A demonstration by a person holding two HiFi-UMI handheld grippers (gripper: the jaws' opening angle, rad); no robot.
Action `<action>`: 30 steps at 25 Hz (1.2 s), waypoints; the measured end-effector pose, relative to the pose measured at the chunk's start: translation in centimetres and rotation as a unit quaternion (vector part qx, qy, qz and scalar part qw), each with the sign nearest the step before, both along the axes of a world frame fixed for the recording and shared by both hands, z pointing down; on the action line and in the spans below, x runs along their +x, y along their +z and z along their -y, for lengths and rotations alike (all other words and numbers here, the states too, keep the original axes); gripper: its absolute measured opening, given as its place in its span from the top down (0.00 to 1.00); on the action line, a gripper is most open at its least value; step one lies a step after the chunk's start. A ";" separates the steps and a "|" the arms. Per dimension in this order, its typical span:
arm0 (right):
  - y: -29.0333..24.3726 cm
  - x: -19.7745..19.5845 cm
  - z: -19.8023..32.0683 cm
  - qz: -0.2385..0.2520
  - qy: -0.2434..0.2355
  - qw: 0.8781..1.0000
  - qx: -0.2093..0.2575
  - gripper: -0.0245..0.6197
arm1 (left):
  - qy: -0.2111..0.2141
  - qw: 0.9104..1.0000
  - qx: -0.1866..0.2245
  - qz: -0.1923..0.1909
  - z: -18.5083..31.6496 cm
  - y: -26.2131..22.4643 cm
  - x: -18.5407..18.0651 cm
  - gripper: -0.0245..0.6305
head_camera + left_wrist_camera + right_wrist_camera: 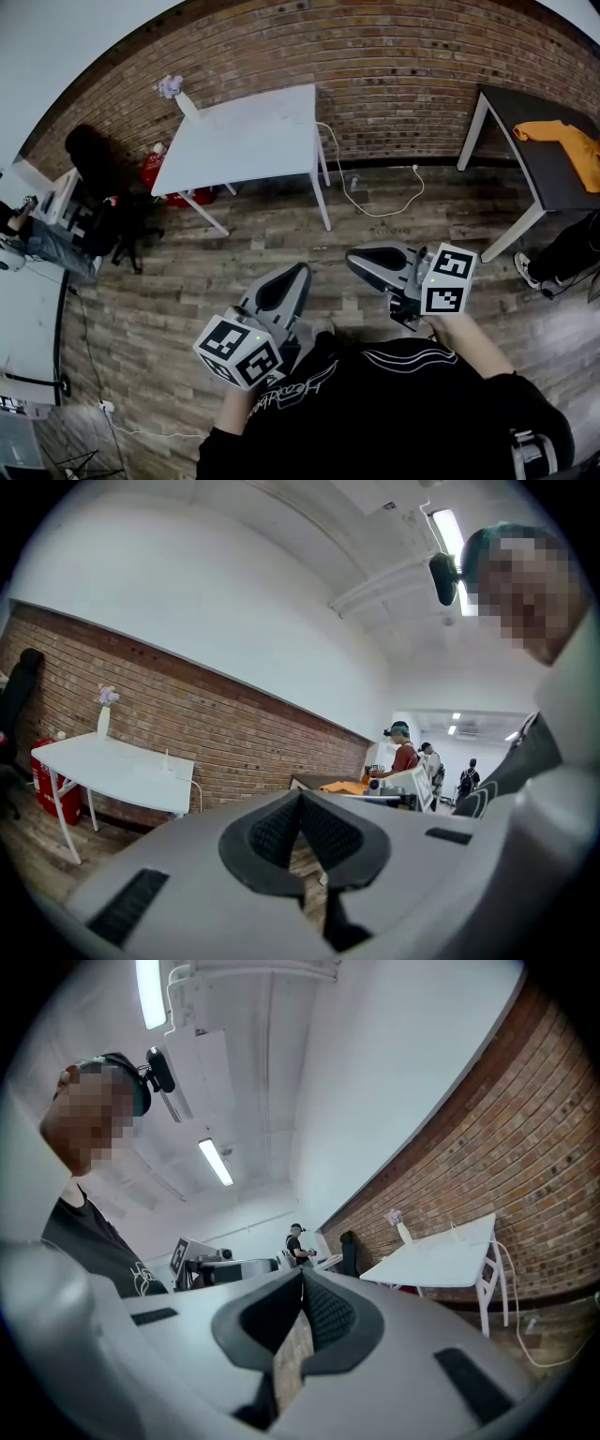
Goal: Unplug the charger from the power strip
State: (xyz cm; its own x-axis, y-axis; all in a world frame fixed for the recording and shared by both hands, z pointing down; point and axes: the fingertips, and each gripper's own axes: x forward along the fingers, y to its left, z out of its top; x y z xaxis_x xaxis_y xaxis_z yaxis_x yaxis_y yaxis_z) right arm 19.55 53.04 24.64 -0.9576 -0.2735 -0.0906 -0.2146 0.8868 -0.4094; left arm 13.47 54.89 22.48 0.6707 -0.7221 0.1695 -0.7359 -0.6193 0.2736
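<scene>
No charger or power strip could be told for certain. The nearest sign was a white cable that dropped from the far right corner of the white table and looped over the wood floor at the foot of the brick wall. A small dark thing lay by the cable near the table leg, and the cable's white end lay further right; both were too small to name. Well apart from the cable, close to the person's body, the left gripper and the right gripper were held side by side above the floor. Each had its jaws closed, pads together, with nothing between them. The left gripper view and the right gripper view showed the same, with the table and wall beyond. To the right stood a dark table with an orange cloth on it. A black chair stood left of the white table.
</scene>
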 end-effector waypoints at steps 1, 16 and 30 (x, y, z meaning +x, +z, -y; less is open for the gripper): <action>0.2 -0.3 0.1 0.005 -0.002 1.000 -0.009 0.97 | -0.003 1.000 -0.002 0.000 0.0 0.2 -0.4 0.96; 4.0 -5.1 6.0 -0.005 -0.016 0.998 -0.055 0.96 | -0.009 0.996 -0.066 -0.062 6.6 4.0 -5.5 0.96; 7.8 -13.4 22.5 -0.035 0.015 0.994 -0.101 0.96 | 0.008 0.992 -0.115 -0.048 24.3 8.9 -14.3 0.96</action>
